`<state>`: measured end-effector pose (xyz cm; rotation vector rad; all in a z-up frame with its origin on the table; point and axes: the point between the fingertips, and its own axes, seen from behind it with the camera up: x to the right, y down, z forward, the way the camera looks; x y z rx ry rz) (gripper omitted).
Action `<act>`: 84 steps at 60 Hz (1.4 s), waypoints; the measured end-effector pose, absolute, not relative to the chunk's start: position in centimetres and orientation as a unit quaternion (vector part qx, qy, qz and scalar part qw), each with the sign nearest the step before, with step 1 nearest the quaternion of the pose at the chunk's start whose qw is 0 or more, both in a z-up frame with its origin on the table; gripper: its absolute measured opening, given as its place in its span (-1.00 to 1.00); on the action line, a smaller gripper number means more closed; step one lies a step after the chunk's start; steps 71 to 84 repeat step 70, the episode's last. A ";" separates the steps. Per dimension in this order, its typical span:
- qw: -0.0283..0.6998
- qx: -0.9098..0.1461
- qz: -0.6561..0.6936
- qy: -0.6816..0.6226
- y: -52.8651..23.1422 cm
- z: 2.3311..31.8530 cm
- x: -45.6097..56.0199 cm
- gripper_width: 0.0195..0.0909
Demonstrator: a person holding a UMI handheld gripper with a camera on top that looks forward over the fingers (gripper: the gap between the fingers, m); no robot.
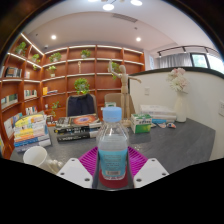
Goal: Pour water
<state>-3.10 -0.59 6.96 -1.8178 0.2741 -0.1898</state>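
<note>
A clear plastic water bottle [113, 148] with a pale blue cap is seen standing upright between the two fingers of the tongs [112, 170]. The white fingers [76, 172] are set to either side of the bottle's lower part, and the magenta pads [92, 158] are seen close against its sides. Whether both pads actually press on the bottle cannot be told; the opening is narrow, about the bottle's own width. The bottle's base is hidden behind the fingers, so it cannot be told whether it rests on the dark grey worktop [170, 140] or is lifted clear of it.

Beyond the bottle, a stack of books [76, 125] is laid on the worktop, and a further pile of books and boxes [30, 131] is seen near it, on the side of the white cup [35, 156]. The cup is placed just beside the bottle. On the other side, a vase of flowers [179, 95] is stood well apart from the bottle. Wooden shelves [70, 75] are seen along the far wall.
</note>
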 end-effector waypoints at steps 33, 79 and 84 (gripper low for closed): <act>0.597 -0.800 -0.047 0.045 -8.6 9.3 -9.1 0.55; 0.642 -0.766 0.014 -0.037 -15.1 16.4 -17.9 0.55; 0.642 -0.766 0.014 -0.037 -15.1 16.4 -17.9 0.55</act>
